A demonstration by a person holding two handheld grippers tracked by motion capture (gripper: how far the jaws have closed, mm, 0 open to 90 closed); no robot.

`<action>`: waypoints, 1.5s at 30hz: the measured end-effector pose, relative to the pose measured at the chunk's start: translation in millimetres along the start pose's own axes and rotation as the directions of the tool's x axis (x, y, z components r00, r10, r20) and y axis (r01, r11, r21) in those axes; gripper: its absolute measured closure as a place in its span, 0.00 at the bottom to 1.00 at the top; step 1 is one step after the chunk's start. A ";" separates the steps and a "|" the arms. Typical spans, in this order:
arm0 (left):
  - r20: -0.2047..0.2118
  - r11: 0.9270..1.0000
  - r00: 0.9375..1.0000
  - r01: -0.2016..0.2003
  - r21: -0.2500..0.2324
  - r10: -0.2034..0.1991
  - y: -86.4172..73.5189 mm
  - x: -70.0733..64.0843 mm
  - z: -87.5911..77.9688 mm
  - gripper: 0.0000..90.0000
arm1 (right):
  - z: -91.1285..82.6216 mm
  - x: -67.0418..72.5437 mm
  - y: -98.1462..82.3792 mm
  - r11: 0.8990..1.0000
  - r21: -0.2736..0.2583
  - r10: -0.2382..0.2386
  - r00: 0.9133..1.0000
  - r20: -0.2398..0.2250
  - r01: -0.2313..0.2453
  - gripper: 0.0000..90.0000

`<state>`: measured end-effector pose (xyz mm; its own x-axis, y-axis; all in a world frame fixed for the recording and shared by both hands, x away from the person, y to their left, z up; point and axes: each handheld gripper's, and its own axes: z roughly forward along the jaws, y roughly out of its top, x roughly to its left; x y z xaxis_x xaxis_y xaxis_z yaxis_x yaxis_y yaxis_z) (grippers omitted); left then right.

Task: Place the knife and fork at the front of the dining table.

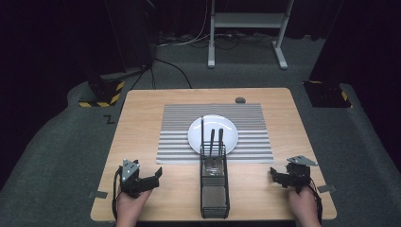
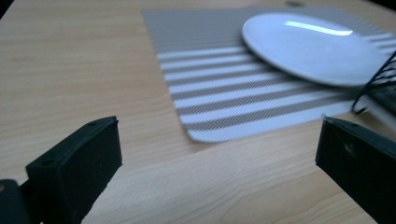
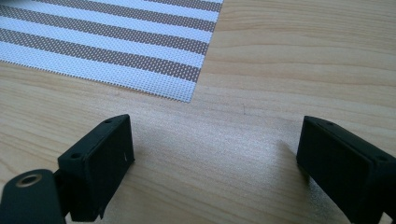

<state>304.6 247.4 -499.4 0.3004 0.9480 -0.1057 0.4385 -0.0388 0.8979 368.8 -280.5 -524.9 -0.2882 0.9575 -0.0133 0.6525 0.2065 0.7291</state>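
On the desk (image 1: 142, 118), both tools rested apart, flanking the rack (image 1: 214, 187). Left tool (image 1: 153, 176) and right tool (image 1: 275, 176) gaped, jaws empty.

A striped placemat (image 1: 215, 133) lies across the wooden table (image 1: 142, 123). A small dark object (image 1: 240, 100) sits near the table's far edge. A white stand (image 1: 247, 28) rises on the floor beyond.

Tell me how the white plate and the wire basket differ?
The plate is white, round and flat; the basket is black, long and made of open mesh. The plate lies on the striped mat and is bare; the basket stands mostly on bare wood, holding upright utensils.
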 end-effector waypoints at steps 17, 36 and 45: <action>0.132 0.980 0.988 -0.057 -0.189 0.083 20.9 -39.5 -21.6 0.02 | -0.1 0.4 -0.4 1.000 -0.003 -0.005 1.000 0.000 0.005 0.12; 0.198 0.958 0.974 -0.054 -0.283 0.114 61.7 -89.0 -6.5 0.03 | 0.1 0.5 -0.1 1.000 -0.003 -0.007 1.000 -0.003 0.007 0.12; 0.186 0.959 0.975 -0.068 -0.276 0.123 84.3 -105.4 9.3 0.17 | 0.0 0.7 -0.1 1.000 -0.002 -0.008 1.000 -0.006 0.008 0.12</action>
<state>317.8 141.2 -416.5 0.5047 0.8603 -0.0721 0.1660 -0.0147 0.9860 368.5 -279.8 -525.0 -0.2977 0.9546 -0.0150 0.6488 0.2138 0.7303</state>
